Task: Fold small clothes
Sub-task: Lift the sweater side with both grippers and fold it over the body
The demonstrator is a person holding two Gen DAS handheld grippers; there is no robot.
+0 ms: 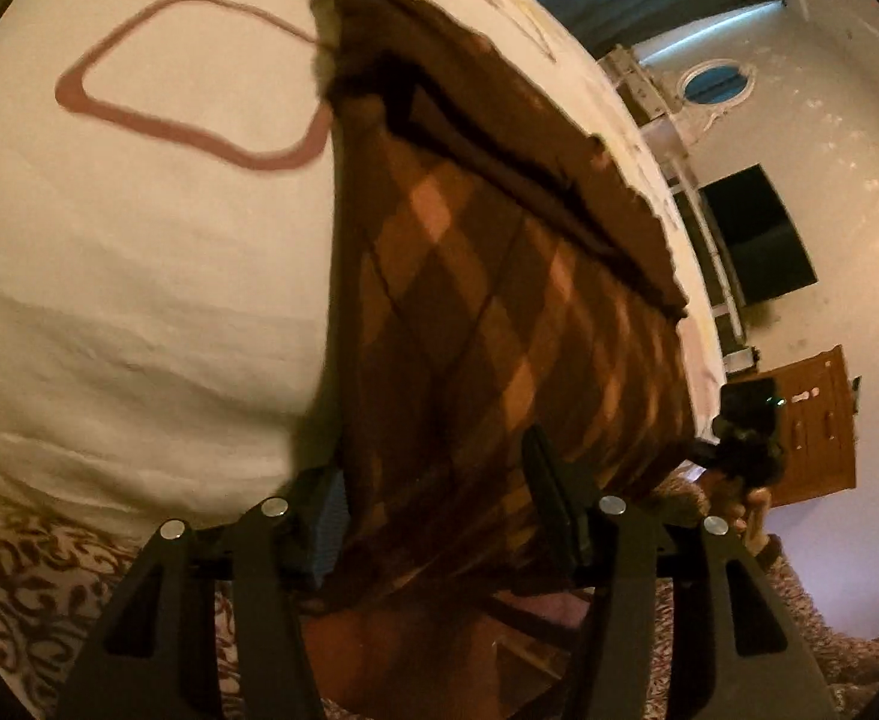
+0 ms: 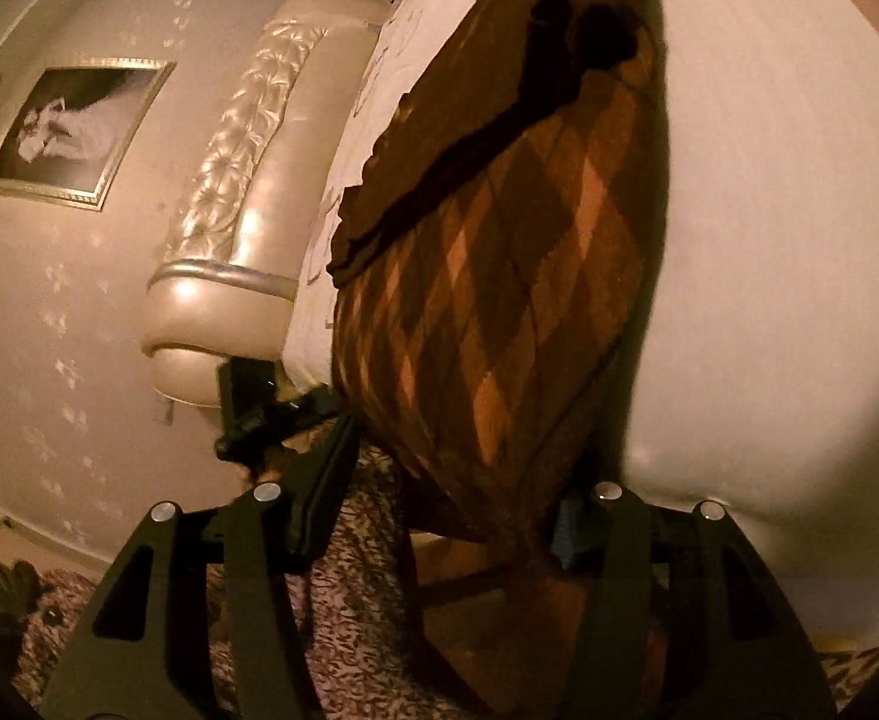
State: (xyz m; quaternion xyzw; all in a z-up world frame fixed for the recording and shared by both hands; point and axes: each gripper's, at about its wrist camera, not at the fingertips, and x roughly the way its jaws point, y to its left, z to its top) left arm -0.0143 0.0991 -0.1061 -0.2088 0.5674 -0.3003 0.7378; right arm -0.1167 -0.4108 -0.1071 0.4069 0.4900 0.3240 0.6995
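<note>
Black fingers [image 1: 550, 480] of the left gripper [image 1: 439, 516] frame the near corner of the brown argyle garment [image 1: 487, 312]; the cloth passes between them, but with a wide gap between the fingers a firm clamp cannot be told. Fingers [image 2: 325, 480] of the right gripper [image 2: 445, 516] likewise stand apart on either side of the garment's other near corner [image 2: 499, 312], and the grip there is equally unclear. Garment lifted at its near edge and stretched between the two tools, its far end, with a dark band, lying on the white bedsheet [image 1: 139, 300]. Beside the garment on the sheet, a printed maroon outline [image 1: 187, 78]. Beyond the garment's far edge in the right wrist view, a padded pearl headboard [image 2: 241, 192], with a framed picture [image 2: 73, 126] on the wall beside it. Beyond the garment in the left wrist view, a dark screen [image 1: 757, 234] on the wall and a wooden cabinet [image 1: 817, 420]. Below the garment, patterned fabric [image 2: 355, 588]
</note>
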